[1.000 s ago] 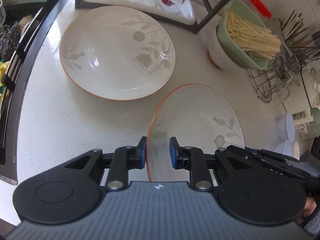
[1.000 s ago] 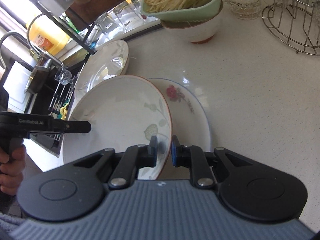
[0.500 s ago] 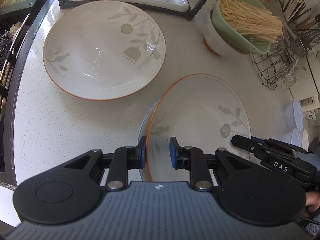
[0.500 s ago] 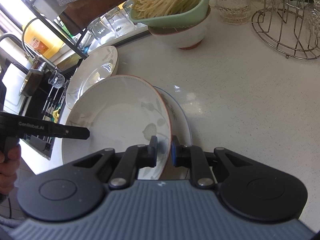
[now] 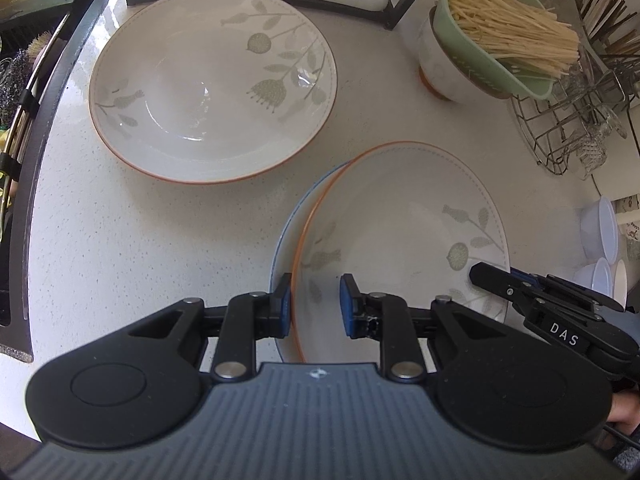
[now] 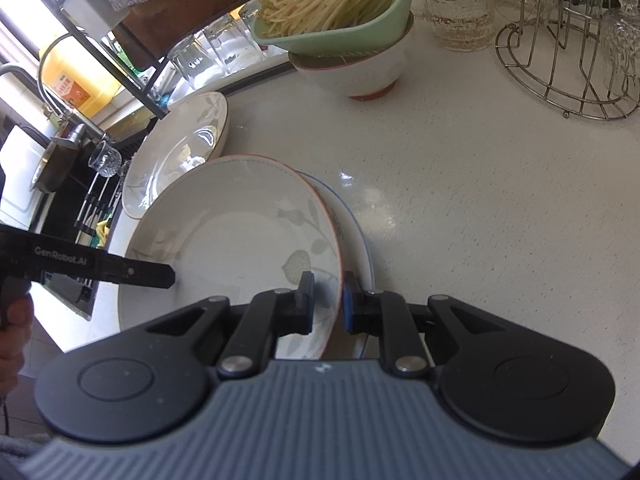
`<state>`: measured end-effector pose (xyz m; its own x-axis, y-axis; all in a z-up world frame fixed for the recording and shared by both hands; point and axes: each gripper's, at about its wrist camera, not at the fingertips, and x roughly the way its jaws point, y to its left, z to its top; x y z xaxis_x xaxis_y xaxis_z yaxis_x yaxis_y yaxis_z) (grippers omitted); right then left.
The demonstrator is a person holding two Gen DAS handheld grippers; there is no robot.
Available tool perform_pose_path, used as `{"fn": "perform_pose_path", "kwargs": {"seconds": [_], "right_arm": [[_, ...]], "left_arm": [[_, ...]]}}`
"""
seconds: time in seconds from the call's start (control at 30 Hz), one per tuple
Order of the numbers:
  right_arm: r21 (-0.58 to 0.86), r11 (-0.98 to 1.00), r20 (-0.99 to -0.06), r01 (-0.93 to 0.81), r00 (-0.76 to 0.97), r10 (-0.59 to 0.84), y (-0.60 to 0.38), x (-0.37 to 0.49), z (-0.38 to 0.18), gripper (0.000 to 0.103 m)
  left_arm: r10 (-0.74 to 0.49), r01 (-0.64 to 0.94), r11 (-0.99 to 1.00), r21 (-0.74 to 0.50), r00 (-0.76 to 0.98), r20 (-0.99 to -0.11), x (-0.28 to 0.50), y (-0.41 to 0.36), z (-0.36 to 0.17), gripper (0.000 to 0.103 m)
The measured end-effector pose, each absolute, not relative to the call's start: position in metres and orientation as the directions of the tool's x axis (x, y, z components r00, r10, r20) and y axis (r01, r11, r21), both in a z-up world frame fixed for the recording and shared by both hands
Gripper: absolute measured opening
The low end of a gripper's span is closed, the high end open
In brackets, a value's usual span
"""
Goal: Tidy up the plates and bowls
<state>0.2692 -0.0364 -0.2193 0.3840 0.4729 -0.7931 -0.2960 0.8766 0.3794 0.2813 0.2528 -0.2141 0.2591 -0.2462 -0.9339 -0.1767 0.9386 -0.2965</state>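
The left gripper [image 5: 315, 306] is straddling the near left rim of a cream plate with an orange edge and grey leaf print [image 5: 404, 248], its jaws standing a little apart on either side of the rim; the outer blue pad is close against the plate's outside, while a gap shows between the inner pad and the surface, so I cannot tell whether it is pinching the rim. In the right wrist view the right gripper [image 6: 327, 304] is sitting at the opposite rim of the same plate [image 6: 240, 248], its narrow jaws bracketing the orange edge with the pads close to it on both sides. The plate is lying tilted over a white plate with a thin blue rim [image 5: 285, 256], which is peeking out at the lower centre of the left view and at the right of the held plate in the right view [image 6: 362, 240].

A second, larger cream leaf-print plate with an orange edge [image 5: 212, 84] is resting flat on the speckled white desk [image 5: 120, 216] in the upper left of the left view, well apart from the held pair. In the upper right a pale green basket of dry noodles [image 5: 496, 28] is sitting in a white bowl with an orange foot [image 5: 440, 68], beside a wire rack with glasses [image 5: 572, 128].
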Motion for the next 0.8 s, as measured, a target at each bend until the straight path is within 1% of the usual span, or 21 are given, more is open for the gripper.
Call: {"fn": "perform_pose_path", "kwargs": {"seconds": [0.37,0.6,0.8], "right_arm": [[0.359,0.906,-0.808,-0.226,0.411,0.422,-0.034,0.261,-0.217,0.017],[0.339,0.918,-0.808,-0.208,0.436,0.397,-0.034,0.259,-0.212,0.016],[0.285,0.932,-0.795,-0.223,0.489,0.360,-0.028,0.256,-0.200,0.017]], "left_arm": [[-0.235,-0.160,0.947,-0.279,0.248,-0.940,0.278,0.251,-0.210,0.034],[-0.207,-0.113,0.964,-0.241,0.253,-0.945,0.275,0.249,-0.203,0.038],[-0.229,-0.104,0.959,-0.265,0.274,-0.934,0.265,0.255,-0.198,0.038]]}}
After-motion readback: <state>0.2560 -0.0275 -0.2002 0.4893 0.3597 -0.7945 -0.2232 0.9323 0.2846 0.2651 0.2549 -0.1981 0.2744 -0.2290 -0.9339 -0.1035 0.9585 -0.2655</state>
